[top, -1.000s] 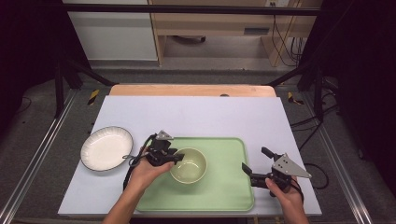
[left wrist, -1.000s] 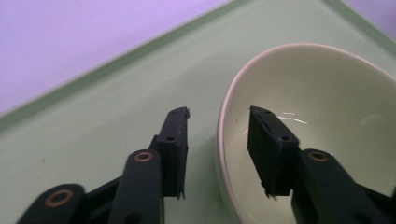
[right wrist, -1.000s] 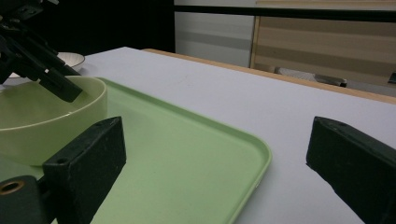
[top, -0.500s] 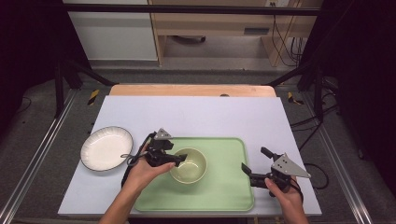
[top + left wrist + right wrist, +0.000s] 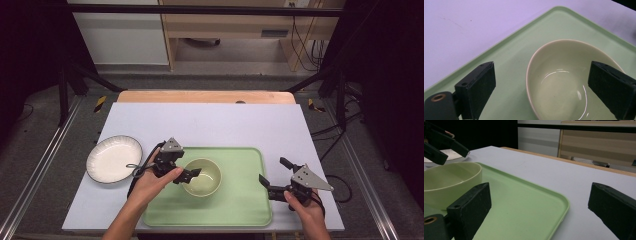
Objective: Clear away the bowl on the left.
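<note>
Two jaws of the left gripper [image 5: 192, 174] stand wide apart and straddle the near-left rim of the pale green bowl [image 5: 202, 177]: in the left gripper view one jaw is outside the bowl [image 5: 564, 80], over the green tray [image 5: 506, 67], and the other jaw is over the inside of the bowl. Nothing is clamped yet. The bowl sits on the tray [image 5: 245, 210], a little left of the tray's middle, directly ahead of these jaws.

To do this step well, I think the person should lower the gripper until the rim wall lies deep between the jaws, and close only then. The bowl looks smooth and glazed, so a grasp on the very edge may slip or tip it. The jaws should meet the wall squarely, and the lift should be straight up and level.

The right gripper [image 5: 272, 182] rests at the right edge of the tray, jaws also apart and holding nothing. In the right gripper view the bowl [image 5: 449, 182] is well ahead, to the side of its left jaw. This gripper may steady the tray if it slides.

A white plate [image 5: 114, 159] lies on the tabletop [image 5: 225, 125] behind the left gripper, off the tray.

Compared with one second ago, the left gripper is further forward, with its jaws now over the bowl's rim instead of beside it. The right gripper, bowl, tray and plate are in the same places.
</note>
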The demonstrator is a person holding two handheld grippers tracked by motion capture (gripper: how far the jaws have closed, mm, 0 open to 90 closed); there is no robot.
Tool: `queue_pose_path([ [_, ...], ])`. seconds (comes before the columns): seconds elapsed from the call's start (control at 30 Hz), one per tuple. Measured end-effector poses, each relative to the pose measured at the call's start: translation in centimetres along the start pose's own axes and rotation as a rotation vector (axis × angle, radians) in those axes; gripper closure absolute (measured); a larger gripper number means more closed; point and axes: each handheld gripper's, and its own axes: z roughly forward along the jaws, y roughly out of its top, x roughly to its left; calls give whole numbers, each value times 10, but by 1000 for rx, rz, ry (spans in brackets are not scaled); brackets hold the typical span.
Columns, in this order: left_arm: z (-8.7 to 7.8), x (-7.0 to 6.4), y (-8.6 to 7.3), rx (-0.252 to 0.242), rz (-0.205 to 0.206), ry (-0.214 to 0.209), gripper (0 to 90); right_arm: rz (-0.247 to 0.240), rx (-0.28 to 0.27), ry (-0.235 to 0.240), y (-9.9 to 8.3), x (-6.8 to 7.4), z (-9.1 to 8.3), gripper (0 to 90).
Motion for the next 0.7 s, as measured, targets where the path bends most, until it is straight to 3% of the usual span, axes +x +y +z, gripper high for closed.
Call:
queue_pose_path([
  [0.23,-15,5,-2,-48,0,17,92,-3,-1,2,0,1,1,49],
  [0.4,-26,9,-8,-53,12,28,114,-5,-1,0,0,0,0,49],
  [0.7,-46,20,-18,-125,-3,29,126,-1,-3,-2,1,0,0,49],
])
